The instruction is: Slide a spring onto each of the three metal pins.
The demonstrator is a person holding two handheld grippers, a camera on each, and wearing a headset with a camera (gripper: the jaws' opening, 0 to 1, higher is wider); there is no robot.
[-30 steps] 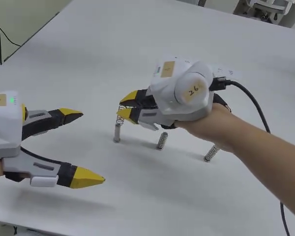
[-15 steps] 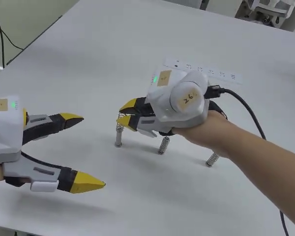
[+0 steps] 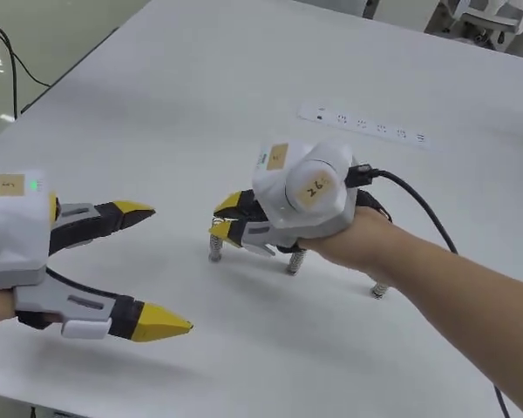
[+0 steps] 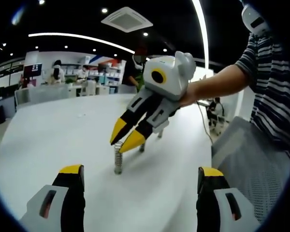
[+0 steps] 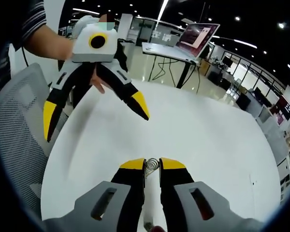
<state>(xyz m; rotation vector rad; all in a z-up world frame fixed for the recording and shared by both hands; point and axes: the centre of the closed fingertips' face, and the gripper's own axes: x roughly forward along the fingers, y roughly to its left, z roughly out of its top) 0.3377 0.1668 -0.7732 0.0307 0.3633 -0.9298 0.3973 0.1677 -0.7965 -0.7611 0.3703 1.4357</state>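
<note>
Three short metal pins stand in a row on the white table. The middle pin (image 3: 294, 261) and the right pin (image 3: 379, 289) each carry a spring. My right gripper (image 3: 224, 219) is shut on a spring (image 5: 152, 165) over the left pin (image 3: 215, 250). In the left gripper view that spring (image 4: 118, 155) sits on the pin, just under the right gripper (image 4: 126, 137). My left gripper (image 3: 154, 268) hovers open at the lower left, nothing between its fingers, a hand's width from the left pin. It also appears open in the right gripper view (image 5: 94, 113).
A white power strip (image 3: 366, 127) lies on the table behind the pins. A black cable (image 3: 418, 202) trails from the right gripper over the person's forearm. The table's left edge (image 3: 78, 74) runs along the far left.
The right gripper has moved down with the spring, which now sits lower on the left pin. The left gripper holds about the same place, still open. The head camera shifted slightly.
</note>
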